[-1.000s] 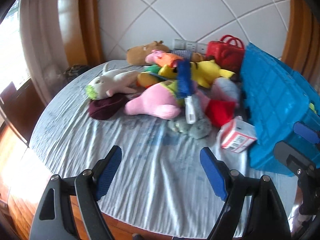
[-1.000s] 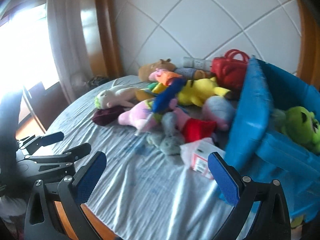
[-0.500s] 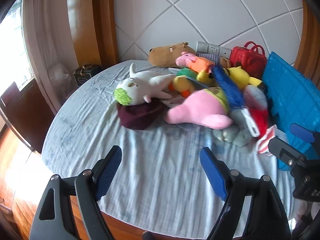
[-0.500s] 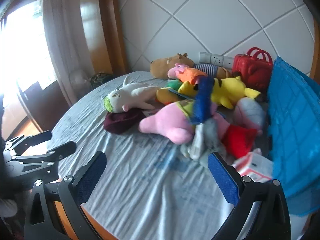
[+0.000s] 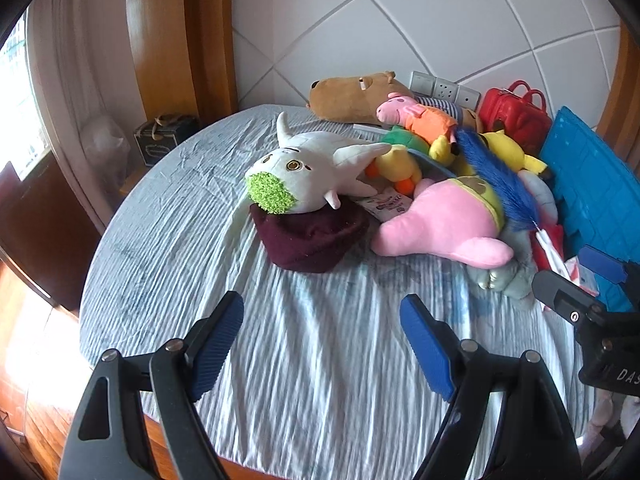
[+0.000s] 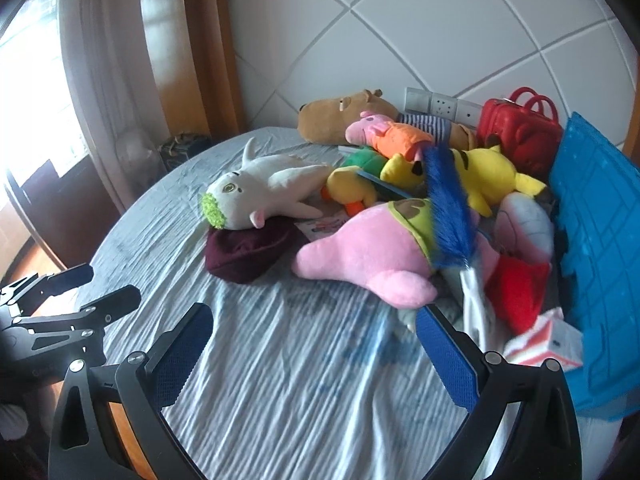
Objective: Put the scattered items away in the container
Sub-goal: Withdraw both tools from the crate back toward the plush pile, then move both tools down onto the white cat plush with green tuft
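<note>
The left gripper (image 5: 322, 342) hangs with its blue-padded jaws spread wide and nothing between them, above bare striped cloth covering a round surface (image 5: 320, 380). The right gripper (image 6: 314, 350) is likewise spread apart and empty, over the same cloth; in the left wrist view it shows at 3 o'clock, and in the right wrist view the left one shows at 9 o'clock.

Beyond the jaws, toward 12 o'clock, lies a heap of soft toys. Nearest is a dark maroon cap (image 5: 312, 236), with a white horned plush (image 5: 308, 172) resting its green-snouted head on the cap. At 1 o'clock a pink plush (image 5: 444, 220) lies on its side, touching a grey plush (image 5: 504, 276) beneath it. A blue feather duster (image 6: 448, 208) lies tilted across the pink plush. Behind are a yellow plush (image 6: 488, 172), a small yellow duck (image 6: 352, 188), a pink pig in orange (image 6: 388, 132), a brown capybara (image 5: 352, 92) and a red toy bag (image 6: 516, 128) by the tiled wall.

At 3 o'clock stands the blue plastic crate (image 6: 600, 240), the container, its ribbed wall facing the heap. A red-and-white carton (image 6: 548, 340) lies against its foot.
</note>
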Available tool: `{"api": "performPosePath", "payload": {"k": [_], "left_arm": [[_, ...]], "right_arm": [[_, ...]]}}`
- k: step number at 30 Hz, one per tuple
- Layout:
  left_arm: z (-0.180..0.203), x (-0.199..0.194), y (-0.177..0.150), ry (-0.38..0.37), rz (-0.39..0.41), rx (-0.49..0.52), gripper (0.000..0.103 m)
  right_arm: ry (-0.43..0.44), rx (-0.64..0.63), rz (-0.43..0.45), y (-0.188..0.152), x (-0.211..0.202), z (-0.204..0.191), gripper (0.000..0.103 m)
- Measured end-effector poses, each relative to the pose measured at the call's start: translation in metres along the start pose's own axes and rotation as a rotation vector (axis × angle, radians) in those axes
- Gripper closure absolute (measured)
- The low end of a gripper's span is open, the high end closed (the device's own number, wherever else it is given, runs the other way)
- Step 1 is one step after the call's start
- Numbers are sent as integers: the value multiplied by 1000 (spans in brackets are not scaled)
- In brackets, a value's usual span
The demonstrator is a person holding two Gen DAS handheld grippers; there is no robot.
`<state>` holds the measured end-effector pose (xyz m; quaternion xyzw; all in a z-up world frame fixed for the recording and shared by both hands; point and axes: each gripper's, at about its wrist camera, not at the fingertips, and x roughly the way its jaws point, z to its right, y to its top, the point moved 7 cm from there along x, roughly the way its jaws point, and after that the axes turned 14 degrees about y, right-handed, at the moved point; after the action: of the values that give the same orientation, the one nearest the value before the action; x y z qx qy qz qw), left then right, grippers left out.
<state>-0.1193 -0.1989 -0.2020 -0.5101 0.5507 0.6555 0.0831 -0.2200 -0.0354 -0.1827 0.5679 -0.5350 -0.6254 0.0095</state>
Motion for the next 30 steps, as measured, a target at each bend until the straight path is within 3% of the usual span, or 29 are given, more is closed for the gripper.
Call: {"api": "performPosePath", "payload": {"k": [12,29,30], "left_arm": [[-10,88,61,69,-65,-57,22],[20,246,107,-15,-186,35,22],[17,253,108,-25,-190,31,12]], "right_arm": [[79,-4,-52,62,94,28,0],[33,108,-155,107,224,51,0],[34,114,-165,107,233,49,0]]}}
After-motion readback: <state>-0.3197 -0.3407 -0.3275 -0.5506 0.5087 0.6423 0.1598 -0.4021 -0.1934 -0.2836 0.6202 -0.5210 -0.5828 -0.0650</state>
